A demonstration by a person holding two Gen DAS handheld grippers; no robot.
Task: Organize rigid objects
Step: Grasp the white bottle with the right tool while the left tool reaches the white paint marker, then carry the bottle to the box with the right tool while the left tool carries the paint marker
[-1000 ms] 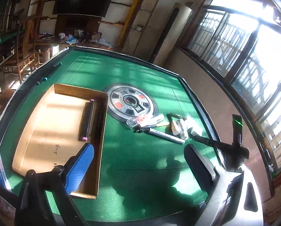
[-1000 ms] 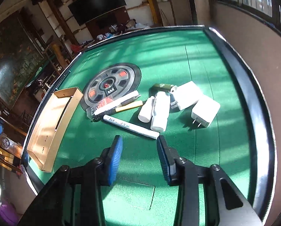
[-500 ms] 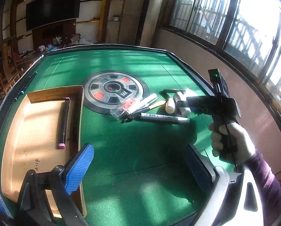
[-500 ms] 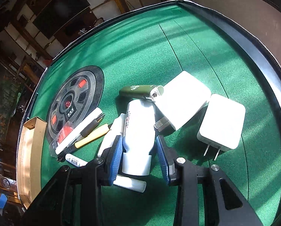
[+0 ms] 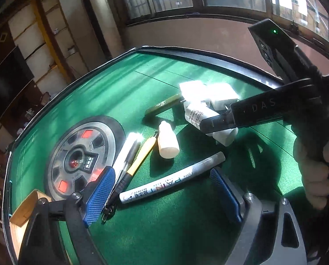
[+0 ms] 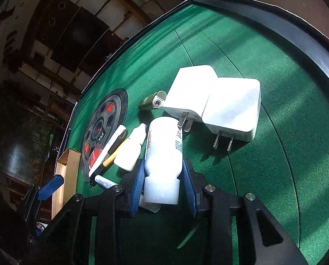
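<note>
White bottle clamped in right gripper, cap toward camera; left gripper closing astride paint marker

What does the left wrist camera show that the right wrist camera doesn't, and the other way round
Only the left wrist view shows the whole paint marker between the closing left gripper's pads, untouched, and the gloved hand holding the right gripper.

Only the right wrist view shows the right gripper clamped on the white bottle near its ribbed cap, and the charger prongs.

Both show the two white chargers, small dropper bottle, green lighter and round centre panel.
</note>
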